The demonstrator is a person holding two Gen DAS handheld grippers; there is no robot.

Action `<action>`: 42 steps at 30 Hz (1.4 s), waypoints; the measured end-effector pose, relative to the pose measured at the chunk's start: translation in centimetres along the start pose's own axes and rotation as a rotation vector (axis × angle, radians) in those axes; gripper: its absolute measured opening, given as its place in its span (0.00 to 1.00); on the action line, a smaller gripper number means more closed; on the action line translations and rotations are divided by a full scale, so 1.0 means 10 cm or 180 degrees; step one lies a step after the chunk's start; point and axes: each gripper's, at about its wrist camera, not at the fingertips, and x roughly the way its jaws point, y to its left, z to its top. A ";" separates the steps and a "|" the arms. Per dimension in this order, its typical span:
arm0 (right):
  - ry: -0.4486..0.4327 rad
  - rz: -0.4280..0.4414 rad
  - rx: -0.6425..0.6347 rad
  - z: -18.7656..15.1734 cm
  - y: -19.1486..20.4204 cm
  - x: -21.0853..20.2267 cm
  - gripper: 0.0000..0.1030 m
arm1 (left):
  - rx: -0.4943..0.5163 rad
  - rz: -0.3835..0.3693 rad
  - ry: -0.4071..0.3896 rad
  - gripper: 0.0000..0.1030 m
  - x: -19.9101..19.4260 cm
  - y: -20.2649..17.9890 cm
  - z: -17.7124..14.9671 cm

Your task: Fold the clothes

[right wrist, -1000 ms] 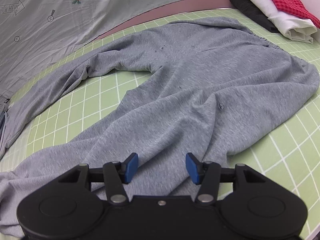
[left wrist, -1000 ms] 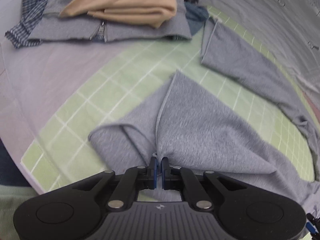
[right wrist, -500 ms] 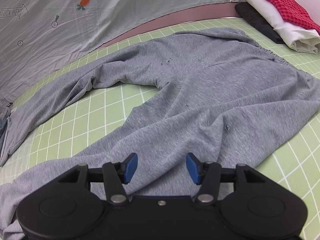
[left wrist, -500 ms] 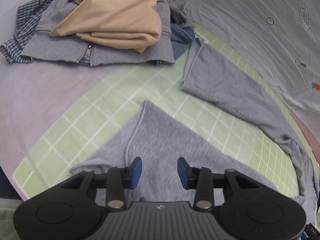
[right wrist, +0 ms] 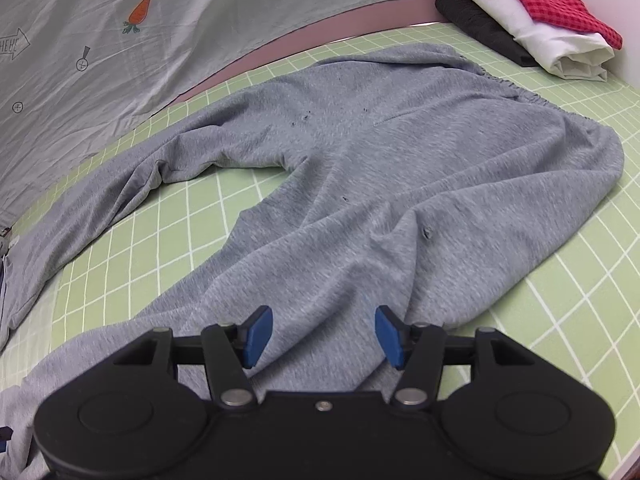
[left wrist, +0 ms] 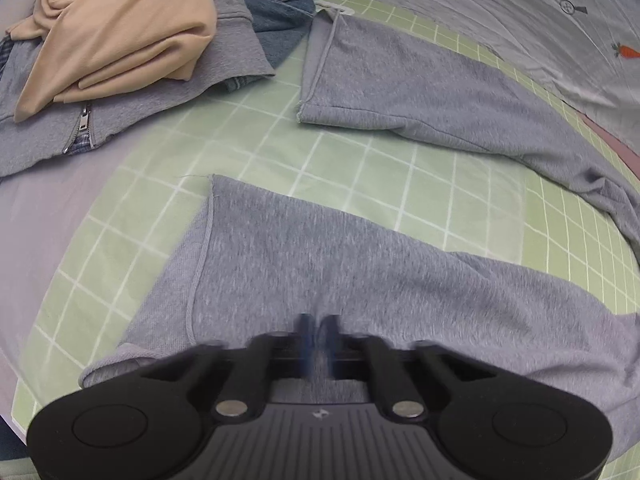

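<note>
Where hem [left wrist: 208, 216] ends, bare mat [left wrist: 132, 216]

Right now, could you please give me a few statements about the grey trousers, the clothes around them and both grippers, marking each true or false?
1. The grey trousers lie spread on the green grid mat. True.
2. The right gripper is shut. False: its jaws are opening, above the cloth.
3. A beige garment tops the pile. True.
4. The left gripper gapes wide. False: it is shut.
5. The red checked cloth lies on blue jeans. False: on a folded white garment.
</note>
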 end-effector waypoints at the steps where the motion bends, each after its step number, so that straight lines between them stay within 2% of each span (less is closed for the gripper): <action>1: 0.0020 0.0002 -0.0009 -0.01 0.00 0.00 0.56 | 0.0004 0.0015 -0.0043 0.01 -0.03 0.00 -0.03; 5: 0.0035 0.0050 -0.0111 -0.06 0.05 -0.02 0.56 | 0.0020 0.0055 -0.0230 0.00 -0.28 0.04 -0.13; 9: 0.0051 0.0108 -0.0193 -0.09 0.09 -0.04 0.56 | -0.0059 -0.0055 -0.0277 0.00 -0.54 0.15 -0.20; 11: 0.0073 0.0129 -0.0227 -0.11 0.11 -0.03 0.56 | -0.0078 -0.0044 -0.0205 0.00 -0.53 0.19 -0.27; 15: 0.0107 0.0165 -0.0291 -0.13 0.15 -0.01 0.56 | -0.0194 0.0045 0.0123 0.01 -0.28 0.22 -0.49; 18: 0.0109 0.0175 -0.0328 -0.13 0.18 -0.01 0.56 | -0.0219 0.0038 0.0142 0.02 -0.26 0.23 -0.54; 21: 0.0088 0.0181 -0.0339 -0.10 0.21 0.00 0.56 | -0.0313 -0.0031 0.0098 0.05 -0.34 0.29 -0.44; 23: 0.0061 0.0189 -0.0344 -0.05 0.24 0.01 0.56 | -0.0448 -0.0091 -0.0011 0.13 -0.43 0.37 -0.34; 24: 0.0036 0.0196 -0.0353 -0.02 0.26 0.01 0.56 | -0.0525 -0.0094 -0.0080 0.20 -0.47 0.41 -0.27; 28: -0.0053 0.0235 -0.0333 0.15 0.35 0.03 0.57 | -0.0780 -0.0070 -0.0301 0.27 -0.54 0.57 -0.01; 31: -0.0112 0.0243 -0.0301 0.31 0.43 0.08 0.58 | -0.0895 -0.0016 -0.0288 0.37 -0.42 0.64 0.18; 34: -0.0150 0.0261 -0.0271 0.47 0.54 0.18 0.61 | -0.0979 0.0085 -0.0213 0.40 -0.25 0.70 0.34; 39: -0.0026 0.0121 -0.0206 0.63 0.72 0.53 0.64 | -0.0983 0.0337 0.0066 0.41 0.09 0.72 0.47; 42: 0.0078 -0.0046 -0.0163 0.66 0.76 0.69 0.63 | -0.0934 0.0390 0.0052 0.41 0.13 0.69 0.52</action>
